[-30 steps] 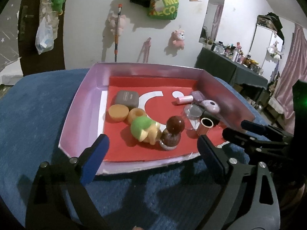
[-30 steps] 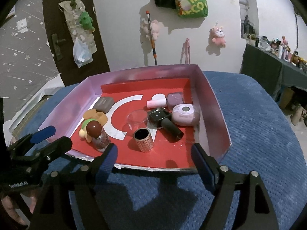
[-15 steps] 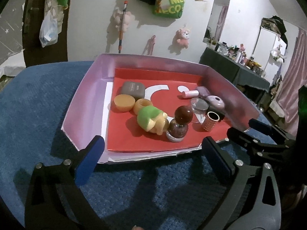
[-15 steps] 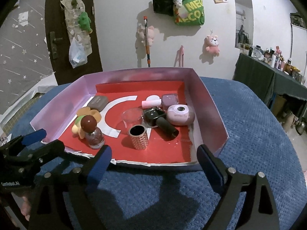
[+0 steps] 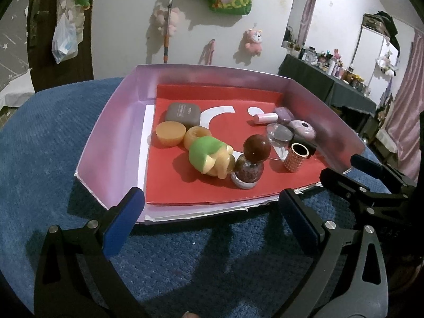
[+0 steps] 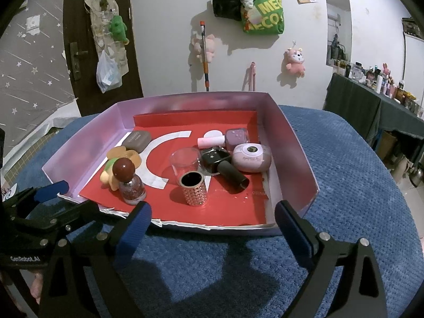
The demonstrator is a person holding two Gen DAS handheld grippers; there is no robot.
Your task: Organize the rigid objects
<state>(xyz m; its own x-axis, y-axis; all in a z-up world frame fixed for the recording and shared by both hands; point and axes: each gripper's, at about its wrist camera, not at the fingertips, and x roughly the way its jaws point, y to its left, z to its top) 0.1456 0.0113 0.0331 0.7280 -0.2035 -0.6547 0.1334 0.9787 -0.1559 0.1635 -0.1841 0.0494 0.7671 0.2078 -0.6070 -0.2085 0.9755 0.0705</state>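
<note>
Left wrist view: left gripper (image 5: 212, 212) wide open, empty, jaws just been opening, over blue blanket (image 5: 39, 145) by tray's (image 5: 106, 143) near edge. Bottle (image 5: 247, 164) and toy (image 5: 209, 157) at tray's front-centre. White wall w/ hung plushies behind.

Right wrist view: right gripper (image 6: 212, 225) open, empty, jaws just widening. Studded cup (image 6: 194, 188) near tray's (image 6: 296, 159) front edge; dark door at left.

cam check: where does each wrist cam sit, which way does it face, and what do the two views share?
Left wrist: on the left tool, angled down at the tray from its near-left; own open fingers show, right tool at right edge.
Right wrist: on the right tool, facing the tray from near-right; own open fingers show, left tool at left.
Shared: tray, studded cap, blue cloth.
</note>
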